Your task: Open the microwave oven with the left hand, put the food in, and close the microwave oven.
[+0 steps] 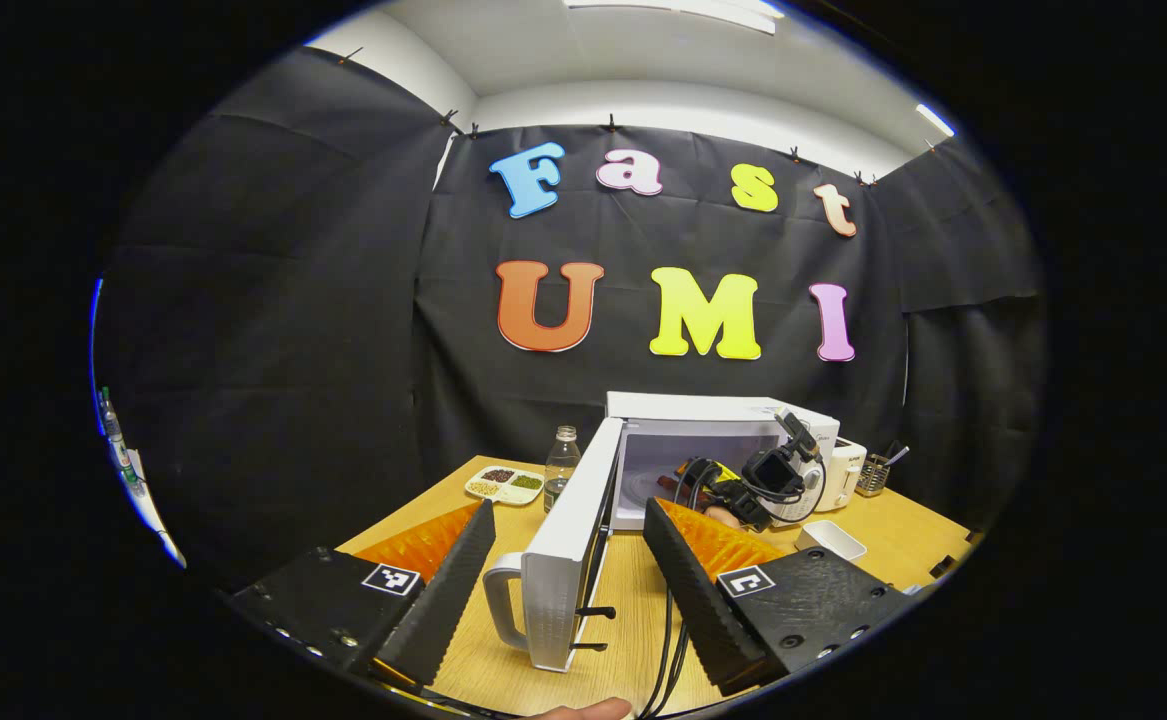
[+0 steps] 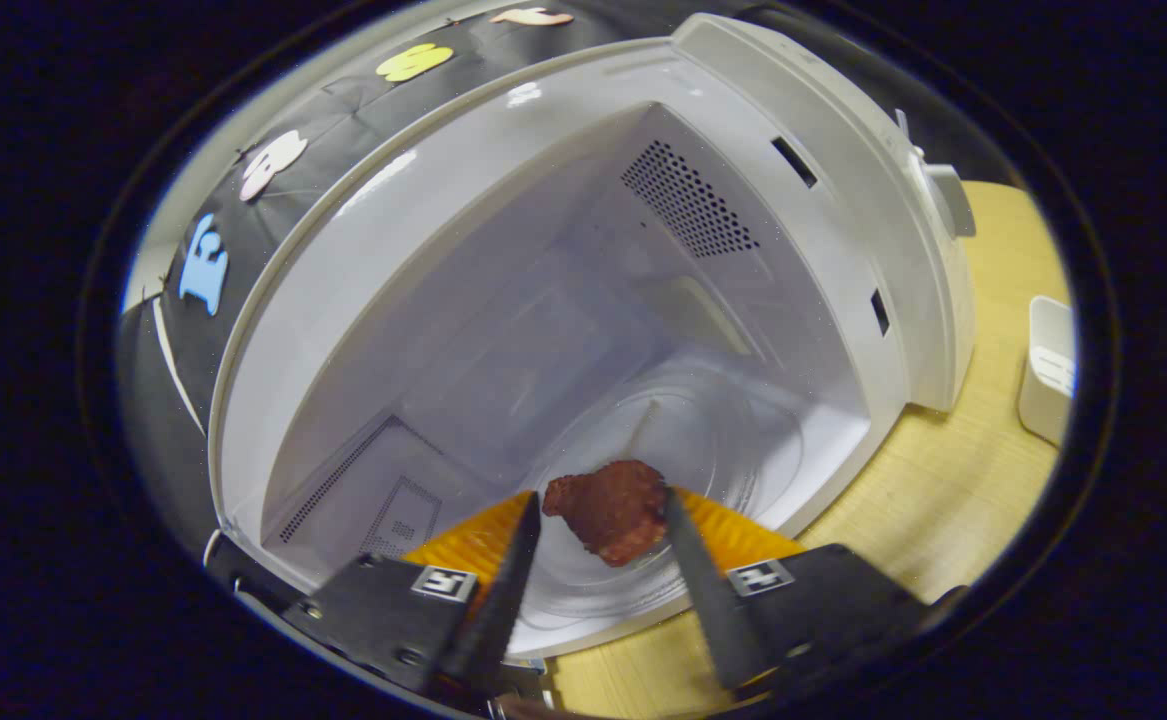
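glass bottle (image 1: 562, 462), divided snack tray (image 1: 506, 484), utensil holder (image 1: 873, 474)

No readable text, brand or number on microwave oven (image 1: 718, 440), nor on bottle (image 1: 562, 462) left of it. Square coded markers on left gripper (image 1: 568, 580) and right gripper (image 2: 601, 575), below oven: patterns only, no legible characters.

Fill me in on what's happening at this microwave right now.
A person works two handheld grippers at a white microwave on a wooden table. Its door hangs wide open between the fingers of the open left gripper, which does not touch it. The right gripper reaches into the cavity with a reddish-brown piece of food between its fingers, above the glass turntable. The door is not yet closed.
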`<state>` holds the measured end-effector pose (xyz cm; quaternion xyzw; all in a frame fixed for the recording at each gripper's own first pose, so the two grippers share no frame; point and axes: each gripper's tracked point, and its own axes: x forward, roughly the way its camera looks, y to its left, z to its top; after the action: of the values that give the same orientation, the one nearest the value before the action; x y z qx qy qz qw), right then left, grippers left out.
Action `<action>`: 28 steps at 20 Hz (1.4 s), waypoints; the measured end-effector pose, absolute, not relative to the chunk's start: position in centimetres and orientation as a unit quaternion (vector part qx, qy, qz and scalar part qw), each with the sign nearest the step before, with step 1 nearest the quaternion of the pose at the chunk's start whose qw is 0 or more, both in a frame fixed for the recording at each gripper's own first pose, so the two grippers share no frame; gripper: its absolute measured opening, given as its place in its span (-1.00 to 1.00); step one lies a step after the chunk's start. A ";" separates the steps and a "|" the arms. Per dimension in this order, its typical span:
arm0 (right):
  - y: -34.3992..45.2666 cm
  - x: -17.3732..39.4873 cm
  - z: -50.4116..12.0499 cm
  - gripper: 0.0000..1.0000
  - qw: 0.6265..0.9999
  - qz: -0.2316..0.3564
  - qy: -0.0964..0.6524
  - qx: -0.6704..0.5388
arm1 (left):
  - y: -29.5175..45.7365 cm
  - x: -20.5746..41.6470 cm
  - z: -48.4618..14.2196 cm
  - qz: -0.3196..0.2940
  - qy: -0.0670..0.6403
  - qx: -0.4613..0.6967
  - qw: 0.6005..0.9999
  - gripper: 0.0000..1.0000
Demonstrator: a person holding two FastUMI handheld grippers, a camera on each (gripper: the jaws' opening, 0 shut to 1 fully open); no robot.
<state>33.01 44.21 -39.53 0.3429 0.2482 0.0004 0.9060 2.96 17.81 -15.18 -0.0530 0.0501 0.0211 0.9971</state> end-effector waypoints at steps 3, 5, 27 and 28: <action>42.7 32.1 -37.5 0.77 0.922 -0.001 0.218 0.321 | 17.5 2.6 -15.1 0.014 0.046 -0.060 0.997 0.84; 42.4 31.6 -36.1 0.99 0.931 0.008 0.209 0.299 | 17.7 2.3 -15.0 0.016 0.047 -0.062 0.997 0.84; 25.5 11.2 -16.5 0.98 0.974 0.143 0.111 0.135 | 27.8 1.0 -18.9 0.094 0.070 -0.068 0.991 0.84; 24.9 10.4 -15.7 0.98 0.976 0.144 0.104 0.129 | 28.5 1.1 -19.5 0.103 0.074 -0.065 0.990 0.84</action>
<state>10.44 24.89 -15.66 0.1287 0.1042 0.1437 0.9757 1.13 28.49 -19.50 -0.0646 0.0737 0.1033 0.9898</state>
